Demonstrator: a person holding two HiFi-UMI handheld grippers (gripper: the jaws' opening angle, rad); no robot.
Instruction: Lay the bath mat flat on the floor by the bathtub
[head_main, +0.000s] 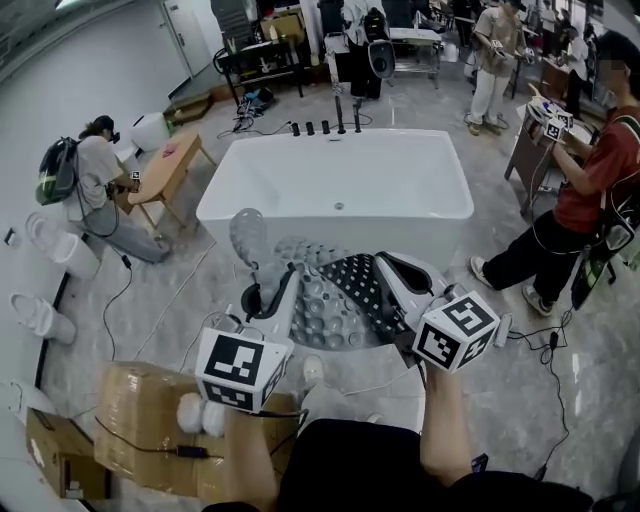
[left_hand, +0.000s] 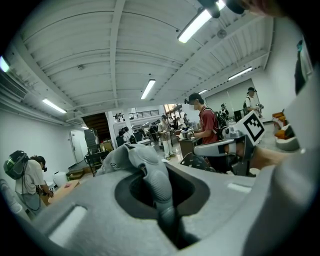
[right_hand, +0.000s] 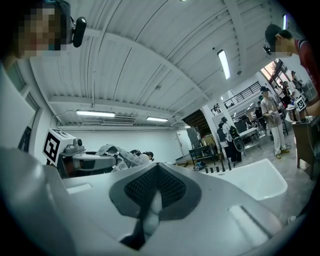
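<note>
A grey bath mat (head_main: 328, 312) with round bumps and a dark dotted underside hangs crumpled between my two grippers, above the floor in front of the white bathtub (head_main: 430, 212). My left gripper (head_main: 282, 280) is shut on a folded grey edge of the mat (left_hand: 150, 175) at its left side. At the mat's right side, my right gripper (head_main: 388, 268) is shut on the mat (right_hand: 156, 186), whose dark textured underside faces its camera. The bathtub (right_hand: 252, 184) also shows in the right gripper view. The mat's lower part is hidden behind the grippers.
A cardboard box (head_main: 140, 410) sits on the floor at lower left. A person (head_main: 95, 180) crouches by a low wooden table (head_main: 168, 168) at the left. Another person in red (head_main: 590, 190) stands at the right. Cables cross the floor, and white toilets (head_main: 40, 315) stand along the left wall.
</note>
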